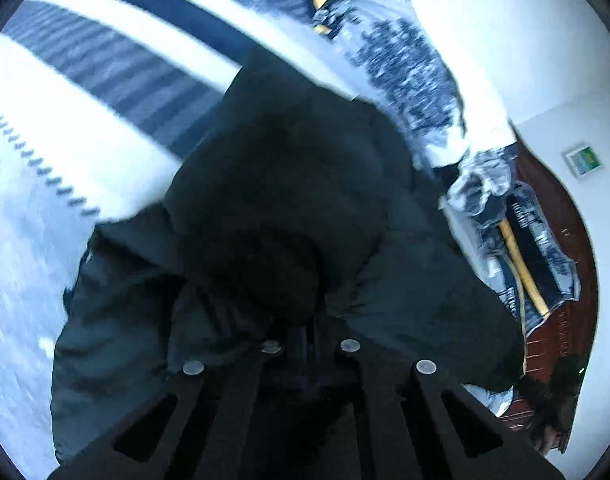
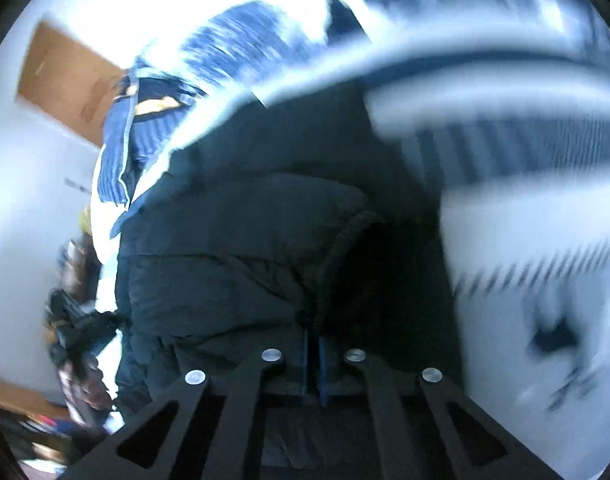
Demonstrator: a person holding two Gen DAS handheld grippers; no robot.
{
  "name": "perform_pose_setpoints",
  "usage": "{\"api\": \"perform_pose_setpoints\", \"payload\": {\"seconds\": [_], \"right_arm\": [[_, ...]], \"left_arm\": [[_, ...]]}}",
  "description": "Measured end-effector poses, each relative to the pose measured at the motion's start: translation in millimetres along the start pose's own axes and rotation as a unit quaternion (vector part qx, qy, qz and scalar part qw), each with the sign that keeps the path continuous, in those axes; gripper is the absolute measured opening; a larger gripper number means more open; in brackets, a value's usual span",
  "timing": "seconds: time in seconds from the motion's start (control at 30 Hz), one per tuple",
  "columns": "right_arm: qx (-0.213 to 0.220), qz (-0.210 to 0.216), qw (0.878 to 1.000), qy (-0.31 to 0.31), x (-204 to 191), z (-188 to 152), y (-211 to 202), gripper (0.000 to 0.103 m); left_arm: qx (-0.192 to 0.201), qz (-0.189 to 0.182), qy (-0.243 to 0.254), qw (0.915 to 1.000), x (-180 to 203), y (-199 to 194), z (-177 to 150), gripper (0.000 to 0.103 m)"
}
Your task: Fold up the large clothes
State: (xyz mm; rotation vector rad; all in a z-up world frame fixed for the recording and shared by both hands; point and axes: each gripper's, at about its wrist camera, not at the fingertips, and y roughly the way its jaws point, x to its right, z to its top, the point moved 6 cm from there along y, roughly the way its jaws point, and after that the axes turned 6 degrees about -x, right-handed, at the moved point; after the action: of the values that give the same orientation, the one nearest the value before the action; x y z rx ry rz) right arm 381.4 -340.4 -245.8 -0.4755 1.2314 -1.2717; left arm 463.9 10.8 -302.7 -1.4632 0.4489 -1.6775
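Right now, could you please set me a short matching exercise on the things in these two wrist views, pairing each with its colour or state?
Things:
1. dark padded jacket
2. bedspread
3. left tongs
4. framed picture

Colour or state:
a. hanging on the white wall
b. white with dark blue stripes
c. very dark, bunched up on the bed
d. shut on a fold of fabric

Pairs: 1-c, 2-b, 3-d, 4-a
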Motion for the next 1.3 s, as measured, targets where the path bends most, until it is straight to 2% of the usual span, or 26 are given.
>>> {"api": "perform_pose_setpoints", "payload": {"seconds": [0.1, 0.17, 0.23, 0.33, 0.4, 0.47, 0.5, 0.53, 0.6, 0.67, 0.7, 0.73, 0.77, 0.8, 0.83, 0.87, 0.97, 1.0, 1.07, 1.1, 1.13, 1.17, 1.2, 1.23, 1.3], "right_arm": [[0.070, -0.017, 0.995, -0.067, -37.6, 37.2, -39.8, 0.004], [0.100, -0.028, 0.989, -0.101, -59.0, 57.4, -55.4, 0.003], [0.108, -0.043, 0.986, -0.117, -64.2, 73.9, -53.8, 0.003], [0.080, -0.067, 0.990, -0.099, -41.4, 91.5, -15.4, 0.003], [0.020, -0.064, 0.996, -0.052, -7.3, 91.4, 34.4, 0.005], [-0.014, -0.068, 0.997, -0.023, 16.4, 85.1, 63.1, 0.008], [-0.032, -0.067, 0.997, -0.009, 25.7, 80.5, 78.3, 0.011], [-0.037, -0.060, 0.998, 0.000, 31.3, 77.3, 84.0, 0.013], [-0.028, -0.050, 0.998, 0.011, 33.5, 73.8, 78.4, 0.013], [-0.019, -0.063, 0.998, 0.015, 34.3, 67.9, 57.8, 0.022], [-0.009, -0.070, 0.997, 0.016, 36.7, 65.1, 48.8, 0.037], [0.010, -0.078, 0.997, 0.016, 39.2, 57.9, 34.6, 0.062], [0.031, -0.073, 0.997, 0.020, 40.5, 46.0, 18.6, 0.075], [0.038, -0.060, 0.997, 0.026, 41.2, 36.0, 11.3, 0.082], [0.035, -0.035, 0.998, 0.034, 41.7, 28.0, 9.1, 0.082], [0.021, 0.004, 0.999, 0.046, 41.8, 13.0, 10.7, 0.082], [-0.005, 0.052, 0.995, 0.084, 45.7, -12.7, 28.0, 0.080], [-0.017, 0.060, 0.993, 0.099, 48.5, -18.4, 38.7, 0.076], [-0.036, 0.086, 0.986, 0.137, 56.4, -22.0, 57.9, 0.060], [-0.046, 0.098, 0.982, 0.154, 60.4, -21.8, 68.8, 0.049], [-0.051, 0.100, 0.980, 0.166, 63.1, -21.1, 74.8, 0.039], [-0.053, 0.101, 0.977, 0.178, 68.0, -19.5, 78.6, 0.035], [-0.050, 0.104, 0.975, 0.187, 71.9, -16.9, 81.4, 0.029], [-0.049, 0.107, 0.975, 0.191, 73.5, -15.5, 81.0, 0.011], [-0.042, 0.107, 0.979, 0.171, 66.7, -9.0, 73.7, 0.005]], "left_arm": [[0.048, -0.023, 0.016, 0.9985, 16.9, -20.4, 9.2, 0.002], [0.063, -0.027, 0.019, 0.9975, 21.7, -23.8, 14.4, 0.002], [0.064, -0.021, 0.023, 0.9975, 22.6, -16.7, 16.9, 0.002], [0.017, 0.011, 0.020, 0.9996, 12.6, 12.1, 15.5, 0.003], [-0.007, 0.012, 0.014, 0.9998, 5.8, 22.2, 12.7, 0.004], [-0.028, 0.015, 0.021, 0.9993, 1.0, 22.5, 3.7, 0.014], [-0.034, 0.023, 0.022, 0.9989, -0.9, 18.2, -1.3, 0.033], [-0.041, 0.031, 0.022, 0.9985, -4.3, 10.1, -8.6, 0.057], [-0.028, 0.027, 0.027, 0.9989, -5.5, -11.2, -23.2, 0.070], [-0.017, 0.032, 0.027, 0.9990, -9.8, -36.7, -44.4, 0.076], [-0.017, 0.041, 0.017, 0.9989, -14.0, -48.8, -58.3, 0.076], [-0.014, 0.040, 0.004, 0.9991, -17.2, -53.1, -66.0, 0.076], [-0.009, 0.027, -0.021, 0.9994, -21.2, -61.0, -80.6, 0.076], [-0.012, 0.016, -0.037, 0.9991, -23.7, -64.7, -90.4, 0.076], [-0.021, -0.006, -0.058, 0.9981, -25.8, -65.3, -105.4, 0.076], [-0.025, -0.019, -0.072, 0.9969, -24.8, -62.6, -111.7, 0.076], [-0.034, -0.034, -0.098, 0.9940, -21.8, -50.2, -121.1, 0.076], [-0.034, -0.025, -0.100, 0.9940, -21.1, -43.4, -118.1, 0.076], [-0.042, 0.006, -0.099, 0.9942, -20.7, -30.8, -113.0, 0.072], [-0.044, 0.016, -0.091, 0.9947, -19.8, -26.5, -110.1, 0.056], [-0.051, 0.025, -0.072, 0.9958, -16.7, -20.7, -105.6, 0.026], [-0.057, 0.027, -0.066, 0.9958, -14.4, -18.1, -102.7, 0.017], [-0.061, 0.021, -0.062, 0.9960, -11.0, -18.8, -100.3, 0.011], [-0.050, 0.012, -0.048, 0.9975, -2.6, -25.5, -94.1, 0.010], [-0.023, 0.028, 0.004, 0.9993, 15.2, -43.7, -79.1, 0.009]]}}
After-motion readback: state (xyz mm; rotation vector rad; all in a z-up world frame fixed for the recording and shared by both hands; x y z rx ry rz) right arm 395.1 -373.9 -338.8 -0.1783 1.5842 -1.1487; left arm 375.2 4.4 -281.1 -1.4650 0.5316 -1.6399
